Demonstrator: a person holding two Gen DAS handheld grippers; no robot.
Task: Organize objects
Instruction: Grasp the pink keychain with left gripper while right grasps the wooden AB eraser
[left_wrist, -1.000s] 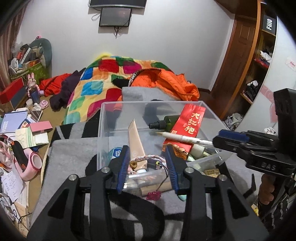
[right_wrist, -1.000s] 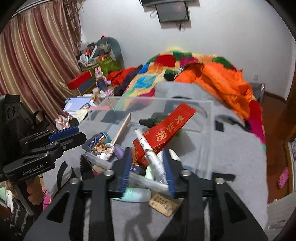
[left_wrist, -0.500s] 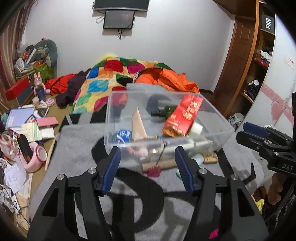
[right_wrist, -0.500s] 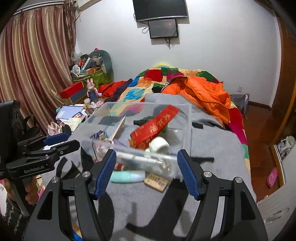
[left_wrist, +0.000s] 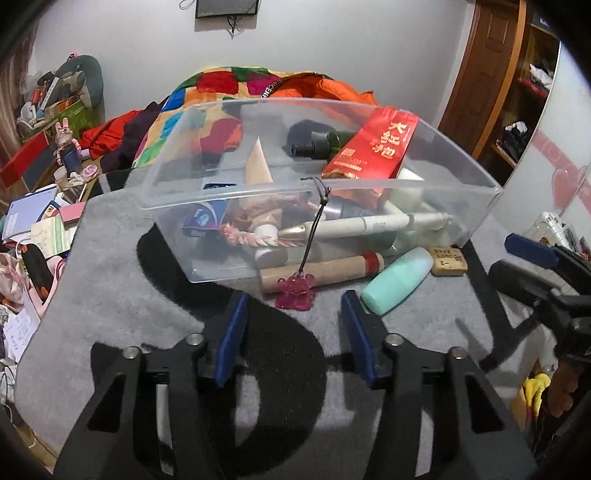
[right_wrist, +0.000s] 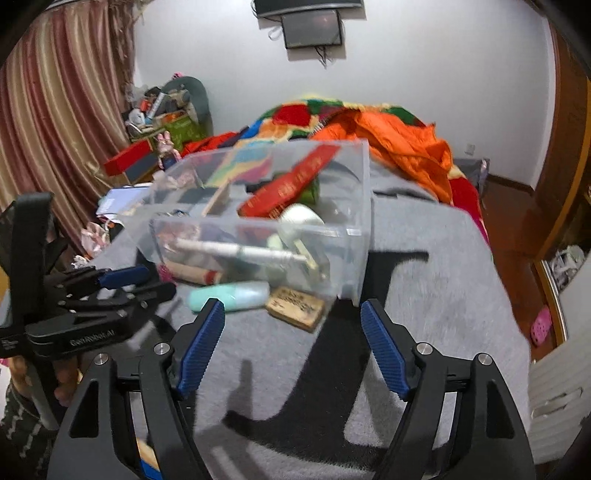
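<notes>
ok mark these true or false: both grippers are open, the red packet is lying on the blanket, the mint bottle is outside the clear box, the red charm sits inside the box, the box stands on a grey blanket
1. Both the left gripper and the right gripper are open and empty. True.
2. The red packet lies on the blanket. False: it leans inside the clear box.
3. The mint bottle is outside the box. True.
4. The red charm sits inside the box. False: it lies on the blanket, its cord over the rim.
5. The box stands on a grey blanket. True.
</notes>
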